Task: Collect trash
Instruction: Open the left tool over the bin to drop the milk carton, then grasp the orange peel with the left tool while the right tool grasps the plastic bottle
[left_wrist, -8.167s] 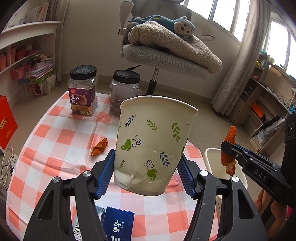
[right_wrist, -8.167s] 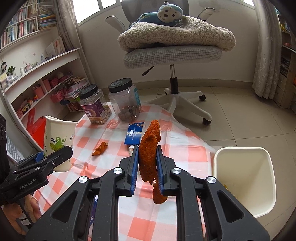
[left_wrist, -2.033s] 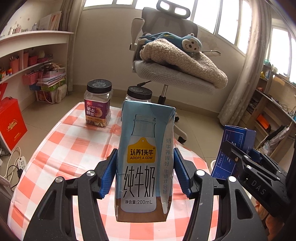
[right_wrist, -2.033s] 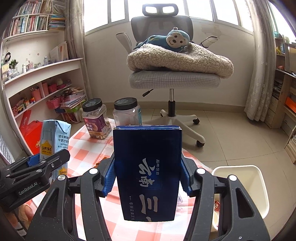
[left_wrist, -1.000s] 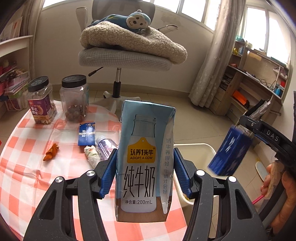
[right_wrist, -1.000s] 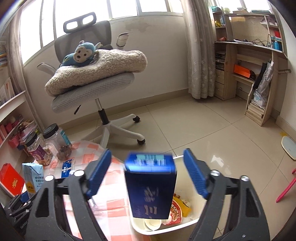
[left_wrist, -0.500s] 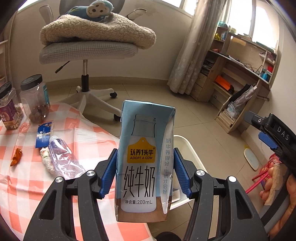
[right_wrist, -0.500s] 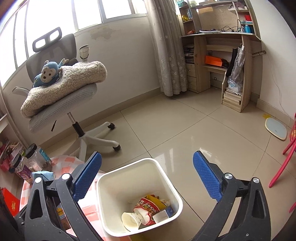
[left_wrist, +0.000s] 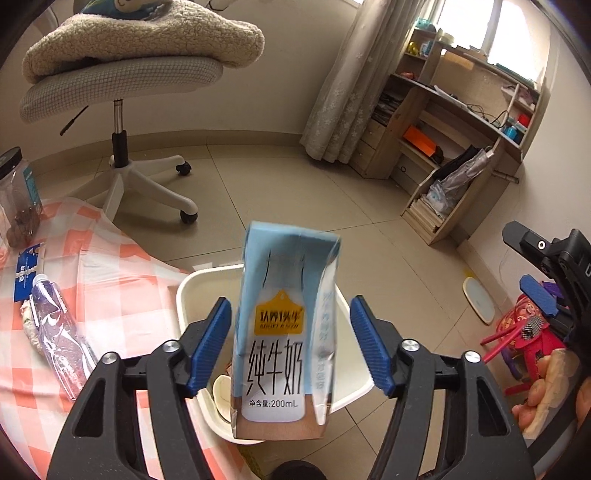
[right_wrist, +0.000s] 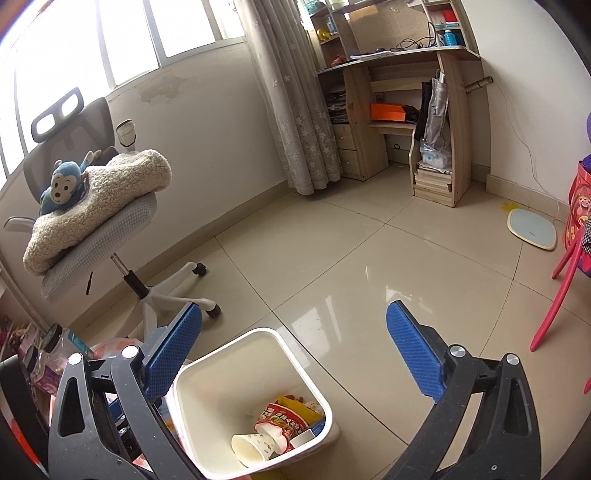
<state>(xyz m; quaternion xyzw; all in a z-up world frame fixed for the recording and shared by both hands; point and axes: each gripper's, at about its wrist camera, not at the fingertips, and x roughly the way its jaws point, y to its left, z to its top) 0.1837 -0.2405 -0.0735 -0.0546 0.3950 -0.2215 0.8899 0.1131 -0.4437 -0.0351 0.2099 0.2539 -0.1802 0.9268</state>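
Observation:
A light-blue milk carton (left_wrist: 284, 332) hangs blurred between the blue pads of my left gripper (left_wrist: 289, 314), whose jaws are opening. A gap shows on each side of the carton, so nothing grips it. It sits right above the white trash bin (left_wrist: 183, 295) beside the table. My right gripper (right_wrist: 294, 312) stands wide open and empty above the same bin (right_wrist: 229, 343). Inside the bin lie a paper cup (right_wrist: 247, 448), a red snack wrapper (right_wrist: 282, 421) and other scraps. The right gripper (left_wrist: 535, 295) also shows at the right edge of the left wrist view.
The table with a checked cloth (left_wrist: 110, 266) carries a crushed plastic bottle (left_wrist: 59, 332), a blue pack (left_wrist: 26, 275) and a jar (left_wrist: 14, 195). An office chair (right_wrist: 92, 221) stands behind. A red stool (right_wrist: 565, 273) and a scale (right_wrist: 532, 229) are on the tiled floor.
The left gripper's pads have come off the milk carton, which now drops blurred over the bin. Both grippers have swung further over the bin; the right one stays wide open.

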